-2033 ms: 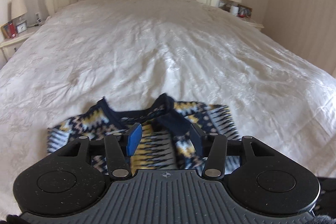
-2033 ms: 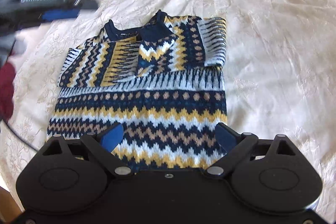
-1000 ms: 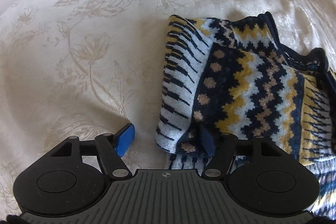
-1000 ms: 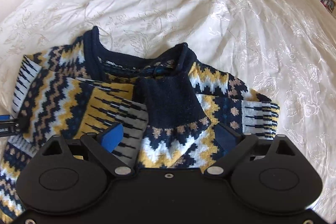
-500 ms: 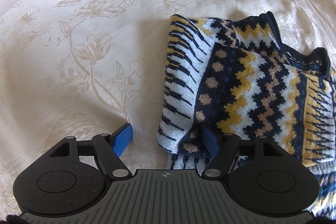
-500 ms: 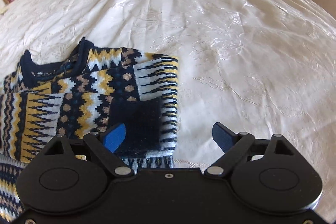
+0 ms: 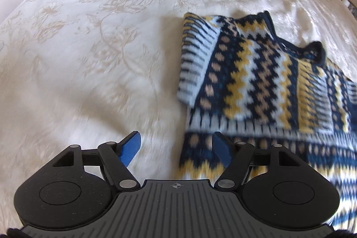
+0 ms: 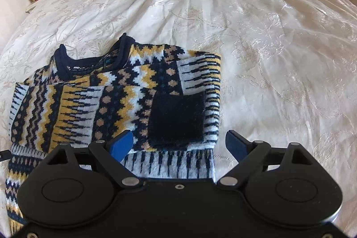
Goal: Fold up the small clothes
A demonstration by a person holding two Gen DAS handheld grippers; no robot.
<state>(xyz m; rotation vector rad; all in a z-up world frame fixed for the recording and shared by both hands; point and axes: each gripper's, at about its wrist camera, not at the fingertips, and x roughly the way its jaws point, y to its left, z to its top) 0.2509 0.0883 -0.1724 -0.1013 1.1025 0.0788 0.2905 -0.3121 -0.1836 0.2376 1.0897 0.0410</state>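
Broadly, a cream floral bedspread (image 8: 256,41) filled both views, giving you a wide, soft surface for folding. On it lay the patterned sweater (image 8: 116,90), its sleeves (image 8: 176,117) already folded across the chest, so it sat at nine to eleven o'clock in your right view and at three o'clock in your left. Your right gripper (image 8: 181,144) hung over the sweater's right edge, tongs spread wide and holding nothing, seemingly ready for a side grasp. Your left gripper (image 7: 176,150) straddled the opposite edge, tongs likewise wide and empty.
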